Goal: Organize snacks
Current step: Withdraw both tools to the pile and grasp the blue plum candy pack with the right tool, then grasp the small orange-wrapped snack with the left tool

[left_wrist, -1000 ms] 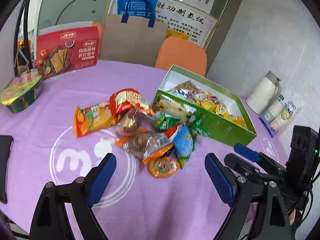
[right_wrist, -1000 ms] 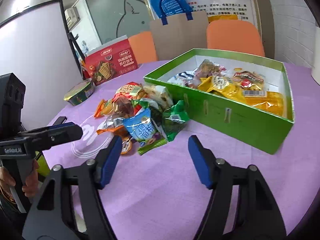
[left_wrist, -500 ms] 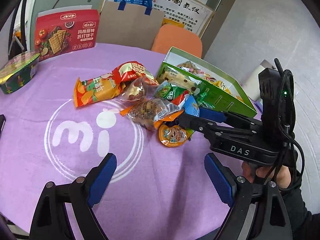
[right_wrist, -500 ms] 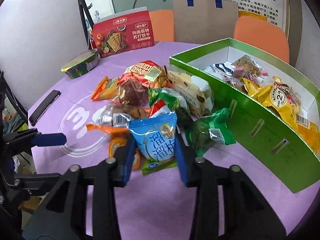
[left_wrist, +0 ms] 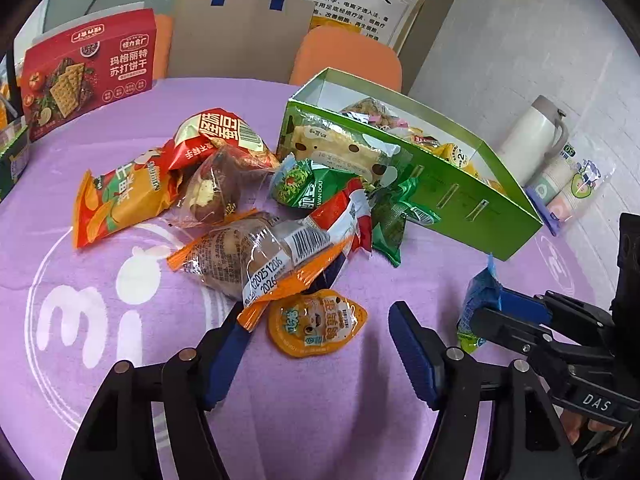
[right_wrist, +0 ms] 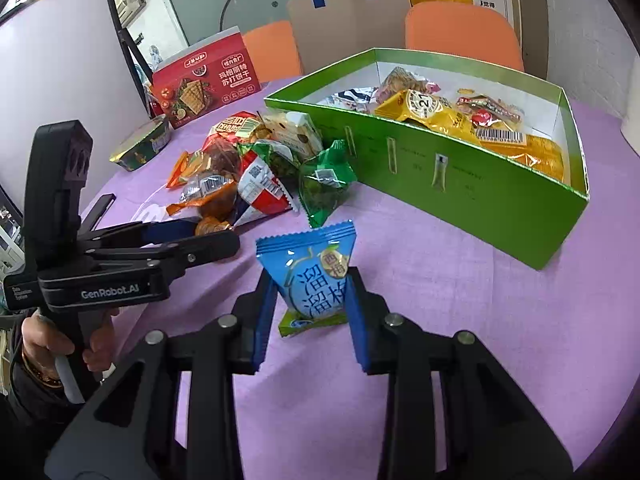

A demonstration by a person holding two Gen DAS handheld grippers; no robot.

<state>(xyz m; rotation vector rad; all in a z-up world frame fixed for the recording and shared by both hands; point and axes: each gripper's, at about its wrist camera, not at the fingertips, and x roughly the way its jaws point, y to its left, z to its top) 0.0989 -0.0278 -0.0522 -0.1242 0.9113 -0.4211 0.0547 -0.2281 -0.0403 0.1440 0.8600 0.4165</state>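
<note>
A pile of snack packets (left_wrist: pixel 256 200) lies on the purple table beside an open green box (left_wrist: pixel 460 200) that holds several snacks. My left gripper (left_wrist: pixel 320 354) is open, its jaws on either side of a small orange jelly pack (left_wrist: pixel 316 322) at the near edge of the pile. My right gripper (right_wrist: pixel 312 300) is shut on a blue snack packet (right_wrist: pixel 316 276) and holds it upright, in front of the green box (right_wrist: pixel 460 184). The blue packet also shows at the right in the left wrist view (left_wrist: pixel 478 300).
A red cracker box (left_wrist: pixel 88 70), a brown paper bag (left_wrist: pixel 240 36) and orange chairs (left_wrist: pixel 348 58) stand at the back. A white flask (left_wrist: pixel 532 140) and a pack of cups (left_wrist: pixel 568 184) are right of the green box. A noodle bowl (right_wrist: pixel 140 148) sits far left.
My right gripper closed on the blue packet, lifted it out of the pile and drew it back. My left gripper moved forward to the orange jelly pack.
</note>
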